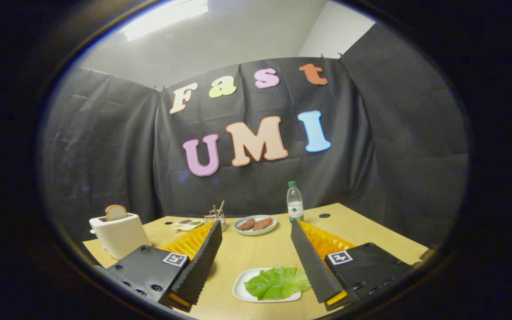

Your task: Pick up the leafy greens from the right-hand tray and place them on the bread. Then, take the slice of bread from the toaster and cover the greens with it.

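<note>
Gripper [256, 262] sat nearest, fingers spread wide, gripping nothing. Between them lay a crinkled green lettuce leaf [277, 282] on a small white oval tray [240, 289], the leaf's edge just beside the right finger. Beyond the fingertips at 12 o'clock: pale round plate [240, 230] with two brown bread slices [256, 223]. At 1 o'clock, clear plastic water bottle [295, 202] with green cap. At 10 o'clock, cream toaster [118, 235] with a bread slice [115, 212] sticking up. All on light wooden table [256, 251].

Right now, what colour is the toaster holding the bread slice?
Cream-white toaster, clearest in the gripper view, beyond the open gripper.
</note>
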A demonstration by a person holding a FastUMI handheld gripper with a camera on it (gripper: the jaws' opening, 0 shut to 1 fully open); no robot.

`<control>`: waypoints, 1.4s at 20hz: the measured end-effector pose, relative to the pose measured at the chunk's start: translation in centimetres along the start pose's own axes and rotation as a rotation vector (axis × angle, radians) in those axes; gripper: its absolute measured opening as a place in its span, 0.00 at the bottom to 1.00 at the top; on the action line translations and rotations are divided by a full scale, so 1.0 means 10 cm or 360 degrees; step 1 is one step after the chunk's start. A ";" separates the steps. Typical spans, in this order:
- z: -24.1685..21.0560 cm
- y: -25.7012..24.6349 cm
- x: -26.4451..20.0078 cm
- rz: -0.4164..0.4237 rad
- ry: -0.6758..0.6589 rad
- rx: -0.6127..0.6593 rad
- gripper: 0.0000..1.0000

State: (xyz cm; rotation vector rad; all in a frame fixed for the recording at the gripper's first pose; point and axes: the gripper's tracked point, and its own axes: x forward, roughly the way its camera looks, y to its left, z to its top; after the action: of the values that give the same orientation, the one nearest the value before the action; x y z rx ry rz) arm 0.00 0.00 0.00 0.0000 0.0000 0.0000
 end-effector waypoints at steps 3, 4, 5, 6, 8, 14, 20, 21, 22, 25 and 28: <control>-0.02 0.05 -0.01 0.0018 0.0015 -0.0027 0.98; -0.04 0.05 -0.01 0.0013 0.0019 -0.0034 0.98; -0.04 0.05 0.00 0.0006 0.0021 -0.0043 0.98; -0.07 0.06 0.01 0.0003 0.0026 -0.0052 0.98; -0.09 0.09 0.01 0.0009 0.0041 -0.0062 0.98; -0.12 0.15 0.01 0.0026 0.0052 -0.0075 0.98; -0.13 0.13 0.02 0.0015 0.0057 -0.0073 0.98; -0.13 0.12 0.03 0.0010 0.0058 -0.0072 0.98; -0.13 0.11 0.03 0.0007 0.0060 -0.0070 0.98; -0.14 0.10 0.03 0.0001 0.0065 -0.0068 0.98; -0.14 0.12 0.04 0.0002 0.0071 -0.0071 0.98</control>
State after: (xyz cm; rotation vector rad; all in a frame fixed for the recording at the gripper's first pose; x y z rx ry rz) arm 0.38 1.19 -1.41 -0.0446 0.0449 0.0015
